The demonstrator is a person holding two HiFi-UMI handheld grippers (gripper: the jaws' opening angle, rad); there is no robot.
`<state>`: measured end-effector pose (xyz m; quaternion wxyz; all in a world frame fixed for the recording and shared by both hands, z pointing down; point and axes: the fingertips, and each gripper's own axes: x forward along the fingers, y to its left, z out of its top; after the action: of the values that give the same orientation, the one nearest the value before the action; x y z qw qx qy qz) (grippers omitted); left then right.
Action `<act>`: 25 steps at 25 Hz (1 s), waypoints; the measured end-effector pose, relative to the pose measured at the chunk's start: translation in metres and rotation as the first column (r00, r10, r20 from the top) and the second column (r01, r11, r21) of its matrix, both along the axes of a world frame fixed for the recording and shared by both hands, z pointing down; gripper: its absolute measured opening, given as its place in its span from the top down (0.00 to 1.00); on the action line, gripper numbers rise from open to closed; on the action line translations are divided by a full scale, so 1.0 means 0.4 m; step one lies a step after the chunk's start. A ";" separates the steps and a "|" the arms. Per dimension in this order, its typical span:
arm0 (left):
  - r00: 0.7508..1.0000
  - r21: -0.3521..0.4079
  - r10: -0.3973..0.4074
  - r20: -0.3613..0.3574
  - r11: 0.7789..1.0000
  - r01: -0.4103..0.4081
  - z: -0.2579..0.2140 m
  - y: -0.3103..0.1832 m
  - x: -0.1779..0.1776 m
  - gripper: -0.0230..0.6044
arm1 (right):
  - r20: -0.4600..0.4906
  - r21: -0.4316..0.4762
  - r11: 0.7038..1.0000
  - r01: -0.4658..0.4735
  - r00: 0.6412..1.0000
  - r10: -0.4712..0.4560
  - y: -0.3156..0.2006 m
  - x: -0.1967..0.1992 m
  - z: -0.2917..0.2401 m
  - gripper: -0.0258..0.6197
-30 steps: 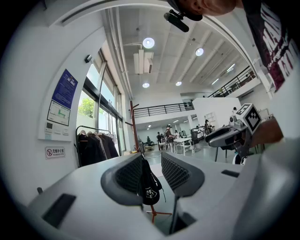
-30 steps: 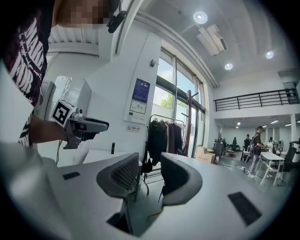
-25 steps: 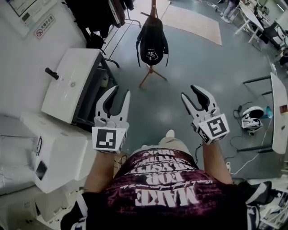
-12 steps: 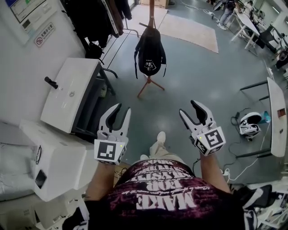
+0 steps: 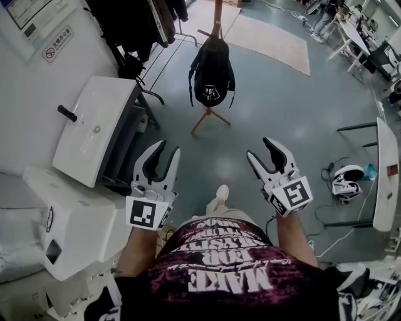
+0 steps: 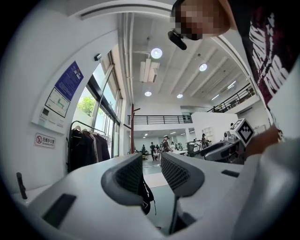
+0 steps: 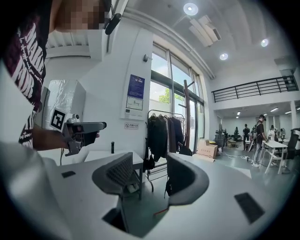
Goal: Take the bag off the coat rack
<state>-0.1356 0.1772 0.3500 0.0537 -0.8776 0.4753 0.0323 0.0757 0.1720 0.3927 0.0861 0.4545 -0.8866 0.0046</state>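
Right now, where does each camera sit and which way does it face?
Head view: on the person's head, aimed steeply down at bag and coat rack; shows shirt, forearms, left gripper, right gripper.
Left gripper view: rides that gripper, looking along its open jaws at the bag; shows the shirt.
Right gripper view: rides that gripper, facing the clothes rail; its jaws have just been opening, nothing between them; shows the left gripper.
Shared: both gripper views catch the coat rack's pole.

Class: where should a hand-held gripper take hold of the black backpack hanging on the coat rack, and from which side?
Probably the narrow top of the backpack, where it hangs from the coat rack; its body looks too broad for jaws. Approach from its printed front, nearest in the head view.
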 end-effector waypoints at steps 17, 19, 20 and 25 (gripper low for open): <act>0.997 -0.019 -0.022 0.075 1.000 0.023 0.003 -0.223 0.132 0.77 | -0.002 0.006 0.998 0.070 0.998 -0.070 -0.230 0.084 -0.015 0.59; 0.996 -0.022 -0.029 0.079 0.999 0.031 0.007 -0.245 0.149 0.77 | -0.001 0.008 0.997 0.076 0.997 -0.076 -0.254 0.102 -0.014 0.59; 0.996 -0.022 -0.033 0.082 0.999 0.035 0.011 -0.256 0.156 0.77 | 0.000 0.010 0.997 0.080 0.997 -0.080 -0.266 0.111 -0.014 0.59; 0.995 -0.068 -0.049 0.086 0.996 0.055 0.030 -0.309 0.196 0.72 | 0.007 0.006 0.994 0.108 0.994 -0.108 -0.321 0.149 -0.005 0.59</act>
<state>-0.0571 0.0537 0.3620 0.0437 -0.8669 0.4959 -0.0230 0.1352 0.0434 0.3905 0.0817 0.4063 -0.9101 -0.0006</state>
